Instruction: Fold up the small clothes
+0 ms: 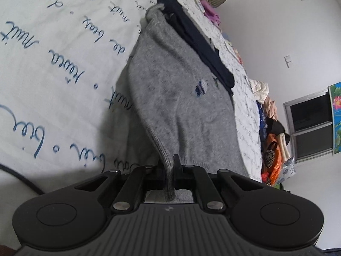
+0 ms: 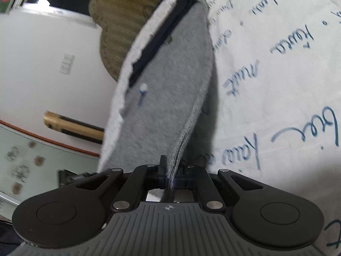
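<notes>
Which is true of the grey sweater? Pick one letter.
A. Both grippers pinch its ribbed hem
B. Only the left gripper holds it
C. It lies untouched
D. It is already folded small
A: the left gripper and right gripper each clamp the grey sweater at its ribbed edge.

A grey knit garment [image 1: 179, 98] bearing a small navy-and-white emblem [image 1: 201, 87] and a dark navy piece [image 1: 198, 42] lies on a white sheet [image 1: 53, 64] patterned with blue cursive writing.

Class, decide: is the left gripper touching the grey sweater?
Touching. The left wrist view shows the left gripper shut on the grey sweater's ribbed hem, which runs between its jaws.
</notes>
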Demonstrator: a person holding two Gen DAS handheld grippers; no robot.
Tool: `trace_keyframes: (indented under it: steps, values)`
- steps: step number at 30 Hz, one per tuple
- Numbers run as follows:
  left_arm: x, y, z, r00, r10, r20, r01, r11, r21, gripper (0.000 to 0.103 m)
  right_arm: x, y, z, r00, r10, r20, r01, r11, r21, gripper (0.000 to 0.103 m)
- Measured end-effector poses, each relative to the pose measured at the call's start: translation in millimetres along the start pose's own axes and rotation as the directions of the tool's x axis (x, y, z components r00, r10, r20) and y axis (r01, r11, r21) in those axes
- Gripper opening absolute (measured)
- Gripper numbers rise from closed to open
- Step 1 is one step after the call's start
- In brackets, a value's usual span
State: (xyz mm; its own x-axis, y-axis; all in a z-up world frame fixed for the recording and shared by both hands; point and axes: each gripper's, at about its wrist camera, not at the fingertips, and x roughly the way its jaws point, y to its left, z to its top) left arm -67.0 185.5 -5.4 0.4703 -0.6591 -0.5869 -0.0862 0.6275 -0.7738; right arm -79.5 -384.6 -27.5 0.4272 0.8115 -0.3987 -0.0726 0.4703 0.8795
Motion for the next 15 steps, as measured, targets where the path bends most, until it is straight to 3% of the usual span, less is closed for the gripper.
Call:
trace_keyframes:
  steps: [7, 15]
  values:
    - [-10.9, -24.7, 29.8, 0.993, -0.085, 0.083, 0.081, 0.996, 0.041, 0.005, -7.9, 24.7, 32.9, 0.991, 0.123, 0.058, -0.121, 0.992, -0.037, 0.010]
    - [6.3, -45.5, 85.6, 0.971, -0.179, 0.158, 0.170, 0.983, 0.070, 0.005, 5.2, 42.3, 97.6, 0.975, 0.184, 0.122, -0.171, 0.979, -0.107, 0.010]
